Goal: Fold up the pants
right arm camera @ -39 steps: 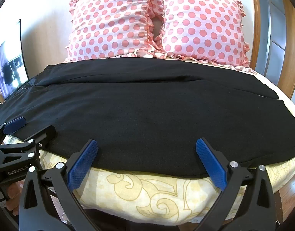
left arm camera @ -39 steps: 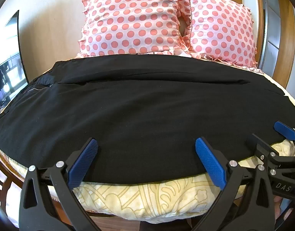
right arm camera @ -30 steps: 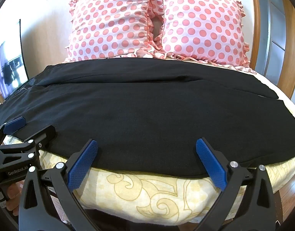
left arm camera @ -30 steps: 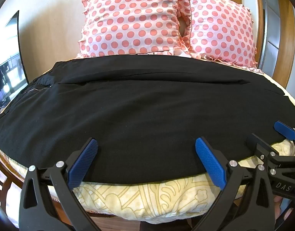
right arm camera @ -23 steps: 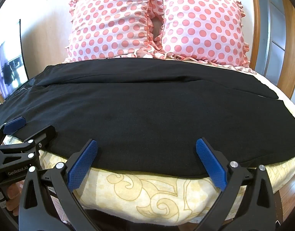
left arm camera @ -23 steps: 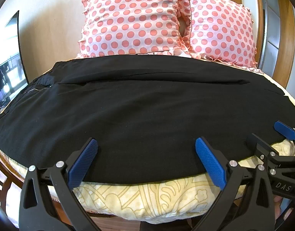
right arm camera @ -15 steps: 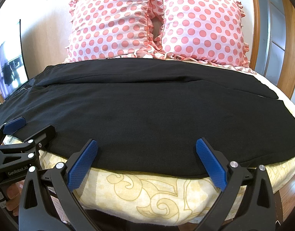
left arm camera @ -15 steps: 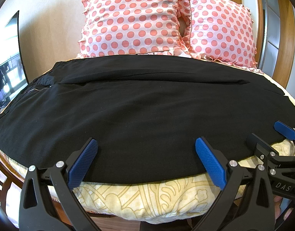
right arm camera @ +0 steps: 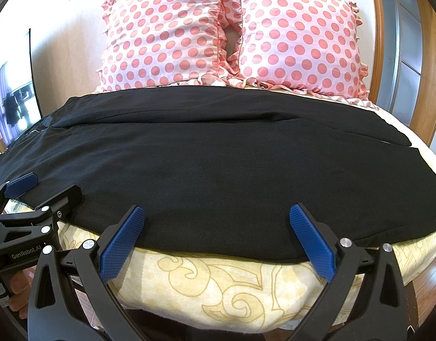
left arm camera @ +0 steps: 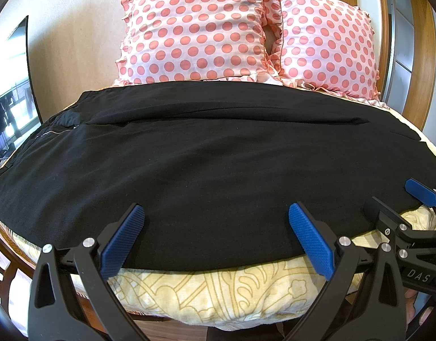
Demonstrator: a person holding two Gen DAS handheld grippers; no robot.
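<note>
Black pants (left arm camera: pixel 218 164) lie flat on bed (left arm camera: pixel 218 292) (soft, limp). Near hem is best gripped at 2 points. Left gripper (left arm camera: pixel 218 236), right gripper (right arm camera: pixel 218 236): both held apart, empty.

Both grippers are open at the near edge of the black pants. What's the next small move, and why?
Probably ease both forward and close on the near hem. The left hand-held gripper and right hand-held gripper are open, holding nothing, and the black pants lie flat across the bed, not yet folded.
</note>
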